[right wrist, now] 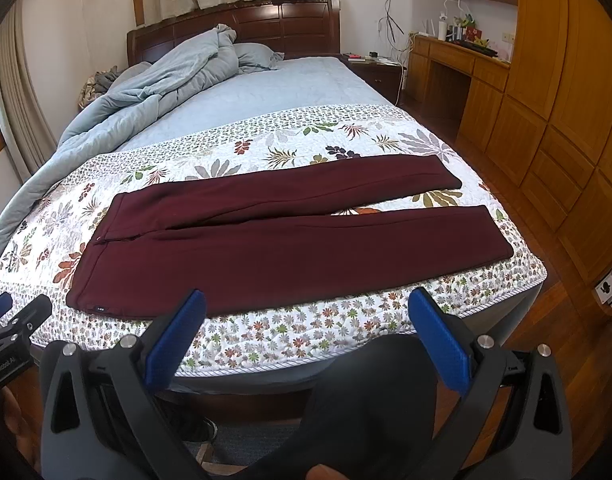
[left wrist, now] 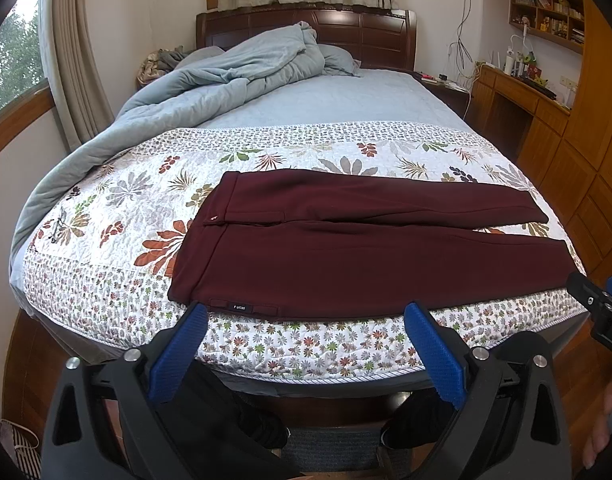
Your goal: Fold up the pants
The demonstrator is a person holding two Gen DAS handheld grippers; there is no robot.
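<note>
Dark maroon pants (left wrist: 346, 248) lie flat across the foot of the bed on a floral quilt (left wrist: 118, 216), waistband to the left, both legs stretched to the right and slightly apart. They also show in the right wrist view (right wrist: 290, 248). My left gripper (left wrist: 306, 316) is open and empty, held just off the bed's near edge in front of the waist end. My right gripper (right wrist: 306, 304) is open and empty, also off the near edge, in front of the near leg. Each gripper's tip shows at the edge of the other's view.
A rumpled grey-blue duvet (left wrist: 226, 76) lies along the bed's far left up to the wooden headboard (left wrist: 362, 28). Wooden wardrobes (right wrist: 554, 120) and a desk (right wrist: 458, 60) line the right side. A window and curtain (left wrist: 74, 60) stand left. The floral quilt (right wrist: 266, 340) reaches the bed's foot.
</note>
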